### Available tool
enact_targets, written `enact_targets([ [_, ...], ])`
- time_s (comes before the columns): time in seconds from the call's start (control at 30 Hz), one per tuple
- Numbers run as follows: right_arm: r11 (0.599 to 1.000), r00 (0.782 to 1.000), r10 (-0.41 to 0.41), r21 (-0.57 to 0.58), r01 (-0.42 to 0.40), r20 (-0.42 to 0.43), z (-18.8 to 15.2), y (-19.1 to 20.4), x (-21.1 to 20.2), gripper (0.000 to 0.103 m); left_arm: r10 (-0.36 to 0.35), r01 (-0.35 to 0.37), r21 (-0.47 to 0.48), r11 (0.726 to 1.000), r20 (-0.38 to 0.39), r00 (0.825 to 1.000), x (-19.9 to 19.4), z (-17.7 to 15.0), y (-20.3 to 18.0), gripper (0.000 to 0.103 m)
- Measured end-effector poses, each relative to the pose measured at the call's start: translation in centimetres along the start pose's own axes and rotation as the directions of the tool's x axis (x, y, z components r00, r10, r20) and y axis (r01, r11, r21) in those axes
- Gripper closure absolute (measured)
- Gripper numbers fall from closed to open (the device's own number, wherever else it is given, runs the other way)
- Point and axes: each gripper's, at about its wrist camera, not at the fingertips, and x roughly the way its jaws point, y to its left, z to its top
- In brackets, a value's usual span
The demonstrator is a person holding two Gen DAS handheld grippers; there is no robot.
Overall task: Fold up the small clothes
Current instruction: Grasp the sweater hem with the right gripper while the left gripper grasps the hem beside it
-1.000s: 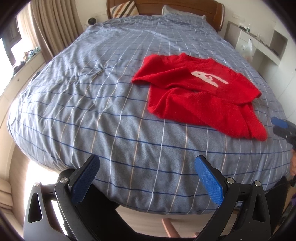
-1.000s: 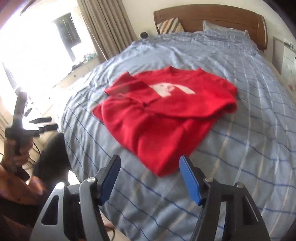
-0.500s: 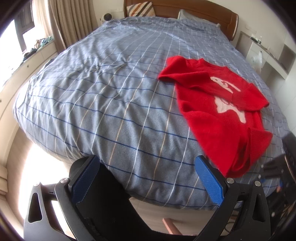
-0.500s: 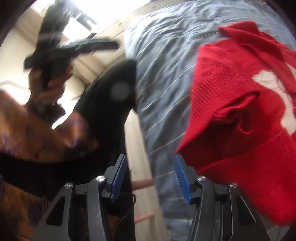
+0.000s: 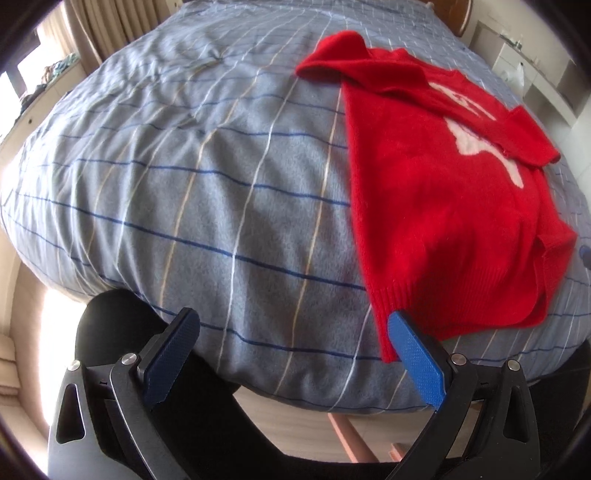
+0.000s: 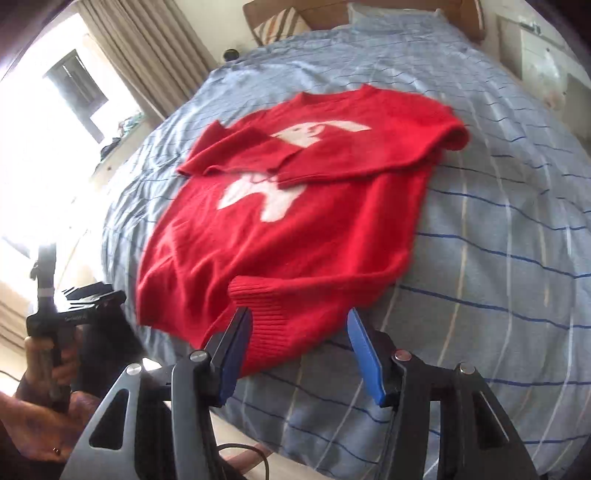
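A red knit sweater (image 5: 443, 206) with a white animal figure lies on the blue-grey checked bed (image 5: 184, 184), both sleeves folded across its chest. Its ribbed hem hangs at the near bed edge. My left gripper (image 5: 292, 315) is open wide, and its right finger sits just beside the hem's left corner. In the right wrist view the sweater (image 6: 295, 229) stretches away from me. My right gripper (image 6: 297, 314) is open, with a folded-up part of the hem between its fingers; the pads do not press on it.
The duvet (image 6: 498, 221) slopes down to the floor at the near edge. A person's hand (image 6: 48, 354) holds the left gripper's handle at lower left. Curtains (image 6: 147, 48) and a bright window stand left; headboard and pillows (image 6: 280, 22) lie far back.
The sweater now lies lengthwise with its hem at the near edge. My left gripper sank towards the hem corner. My right gripper swung back from the person to face the bed, jaws a little narrower.
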Motion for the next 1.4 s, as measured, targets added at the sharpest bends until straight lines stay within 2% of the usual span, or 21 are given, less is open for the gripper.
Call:
enact_targets([
  [0.13, 0.984, 0.993, -0.108, -0.139, 0.114, 0.046, 1.8, 5.4, 1.6, 0.043, -0.014, 0.015, 0.025, 1.000, -0.018, 1.000, 1.3, -0.3, -2.1, 0.001],
  [0.2, 0.951, 0.981, -0.179, -0.242, 0.194, 0.081, 1.9, 8.5, 3.7, 0.043, -0.009, 0.009, 0.040, 0.999, -0.003, 1.000, 0.7, -0.4, -2.7, 0.001],
  [0.3, 0.886, 0.949, -0.308, -0.342, 0.314, 0.073, -0.3, 10.2, 6.4, 0.046, 0.022, -0.024, 0.062, 0.998, 0.034, 0.999, -0.5, -0.7, -2.3, 0.001],
  [0.37, 0.861, 0.914, -0.402, -0.321, 0.395, 0.047, -2.0, 8.9, 6.4, 0.053, 0.051, -0.054, 0.058, 0.997, 0.045, 0.998, -1.1, -1.1, -1.2, 0.001],
  [0.43, 0.860, 0.888, -0.460, -0.257, 0.441, -0.016, -4.1, 6.2, 5.2, 0.053, 0.067, -0.069, 0.034, 0.997, 0.047, 0.997, -1.6, -1.6, 0.3, 0.001],
  [0.5, 0.840, 0.845, -0.526, -0.216, 0.498, -0.096, -6.9, 3.5, 3.1, 0.053, 0.070, -0.071, 0.007, 0.997, 0.048, 0.996, -2.0, -2.0, 1.6, 0.001],
  [0.57, 0.833, 0.816, -0.552, -0.168, 0.528, -0.170, -9.8, 1.3, 0.7, 0.053, 0.055, -0.054, -0.011, 0.998, 0.056, 0.997, -2.4, -2.1, 2.4, 0.001],
  [0.6, 0.836, 0.813, -0.549, -0.136, 0.532, -0.194, -10.9, 0.4, -0.6, 0.053, 0.033, -0.033, -0.012, 0.999, 0.055, 0.998, -2.4, -2.1, 2.4, 0.001],
  [0.63, 0.852, 0.827, -0.523, -0.092, 0.516, -0.205, -11.6, -0.3, -1.9, 0.053, 0.007, -0.006, -0.008, 1.000, 0.048, 0.999, -1.9, -1.8, 2.2, 0.001],
  [0.7, 0.906, 0.895, -0.408, 0.036, 0.421, -0.179, -12.0, -1.4, -3.9, 0.053, -0.047, 0.047, -0.001, 0.999, 0.022, 0.999, -0.9, -1.3, 1.3, 0.001],
  [0.77, 0.959, 0.973, -0.219, 0.169, 0.229, -0.073, -11.4, -2.2, -5.0, 0.052, -0.111, 0.111, -0.001, 0.994, 0.007, 0.994, 0.0, -0.8, 0.1, 0.002],
  [0.8, 0.967, 0.990, -0.134, 0.215, 0.139, -0.034, -10.7, -2.1, -4.2, 0.052, -0.138, 0.138, 0.004, 0.990, 0.005, 0.990, 0.4, -0.7, -0.4, 0.004],
  [0.87, 0.974, 1.000, -0.031, 0.224, 0.028, 0.008, -9.4, -2.0, -2.5, 0.052, -0.155, 0.155, 0.012, 0.988, -0.010, 0.988, 1.3, -0.4, -1.3, 0.018],
  [0.9, 0.979, 1.000, -0.014, 0.206, 0.010, 0.019, -8.8, -1.7, -1.5, 0.052, -0.161, 0.162, 0.008, 0.987, -0.023, 0.987, 1.8, -0.4, -1.4, 0.026],
  [0.97, 0.981, 0.999, 0.034, 0.191, -0.037, 0.016, -8.1, -1.5, 0.5, 0.052, -0.175, 0.174, -0.012, 0.985, -0.047, 0.984, 2.5, -0.3, -1.5, 0.031],
  [1.0, 0.979, 0.998, 0.059, 0.196, -0.060, 0.008, -8.0, -1.4, 1.5, 0.052, -0.179, 0.178, -0.016, 0.984, -0.049, 0.983, 2.5, -0.4, -1.6, 0.038],
  [1.07, 0.977, 0.997, 0.076, 0.201, -0.071, -0.017, -8.0, -1.1, 3.0, 0.057, -0.197, 0.197, -0.007, 0.980, -0.056, 0.979, 2.5, -0.8, -2.1, 0.073],
  [1.1, 0.978, 0.997, 0.069, 0.201, -0.065, -0.017, -8.1, -0.9, 3.2, 0.065, -0.218, 0.219, 0.001, 0.976, -0.071, 0.973, 2.6, -0.9, -2.5, 0.099],
  [1.13, 0.977, 0.998, 0.063, 0.203, -0.058, -0.017, -8.1, -0.9, 3.4, 0.094, -0.225, 0.226, 0.004, 0.974, -0.074, 0.972, 2.6, -1.0, -2.9, 0.100],
  [1.17, 0.976, 0.999, 0.050, 0.215, -0.044, -0.021, -8.1, -1.0, 3.5, 0.100, -0.204, 0.205, 0.011, 0.979, -0.058, 0.977, 2.4, -1.1, -3.2, 0.100],
  [1.4, 0.947, 0.995, -0.068, 0.309, 0.085, -0.066, -9.4, -2.5, -0.4, 0.101, -0.083, 0.082, 0.031, 0.996, 0.002, 0.997, -1.1, -1.3, -1.3, 0.102],
])
